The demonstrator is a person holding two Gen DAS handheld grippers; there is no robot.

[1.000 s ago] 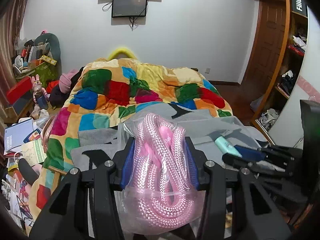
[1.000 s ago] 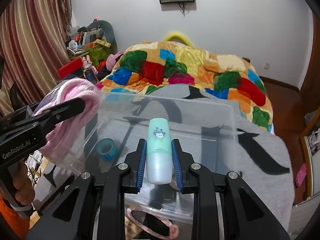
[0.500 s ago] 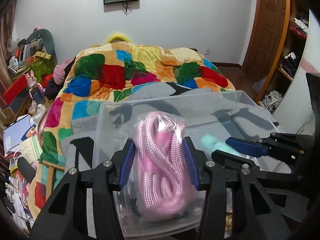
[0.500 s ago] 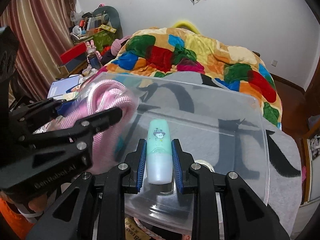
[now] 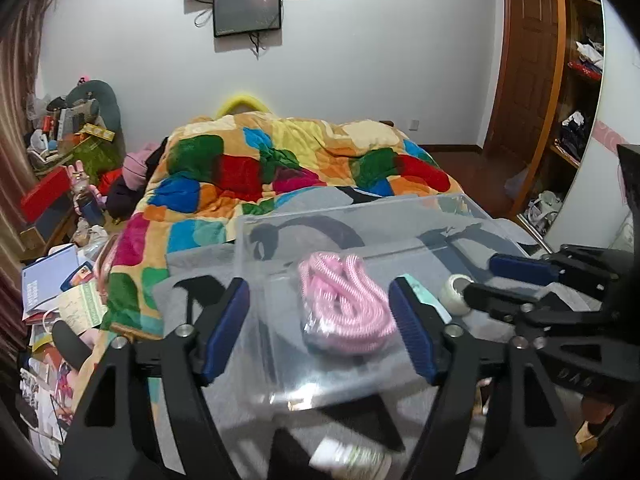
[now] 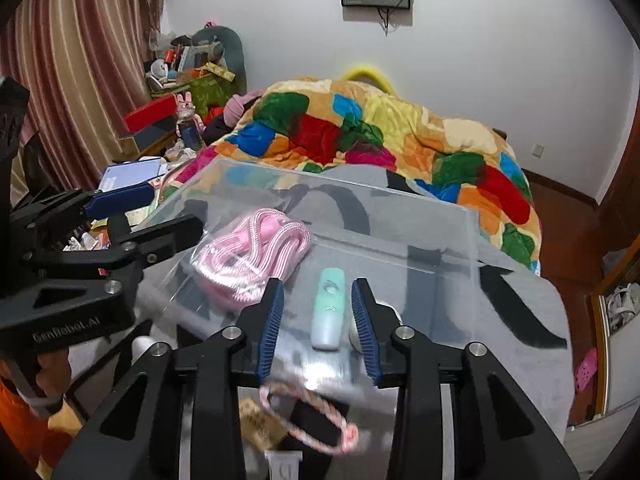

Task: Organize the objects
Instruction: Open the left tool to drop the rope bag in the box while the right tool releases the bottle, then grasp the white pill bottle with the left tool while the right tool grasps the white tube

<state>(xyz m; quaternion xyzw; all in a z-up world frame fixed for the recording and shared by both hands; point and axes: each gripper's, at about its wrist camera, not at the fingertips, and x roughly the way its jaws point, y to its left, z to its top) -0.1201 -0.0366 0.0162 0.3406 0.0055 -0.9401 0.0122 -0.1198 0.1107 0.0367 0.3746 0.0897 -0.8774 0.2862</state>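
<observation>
A clear plastic box (image 5: pixel 400 210) (image 6: pixel 472 240) stands on a grey cloth on the bed. A bagged pink rope (image 5: pixel 346 304) (image 6: pixel 250 260) lies inside it at the left. A mint green bottle (image 6: pixel 329 312) (image 5: pixel 426 300) lies inside beside a white tape roll (image 5: pixel 454 294). My left gripper (image 5: pixel 320 320) is open over the box, jaws either side of the rope and apart from it. My right gripper (image 6: pixel 318 324) is open, jaws either side of the bottle without touching it.
A patchwork quilt (image 5: pixel 280 176) covers the bed beyond the box. Books and clutter (image 5: pixel 52 280) lie at the left of the bed. A pink cord loop (image 6: pixel 308 420) and a tag lie in front of the box. A wooden shelf (image 5: pixel 576 100) stands at the right.
Both grippers have opened. The pink rope and the green bottle have left the jaws and now lie inside the clear box.
</observation>
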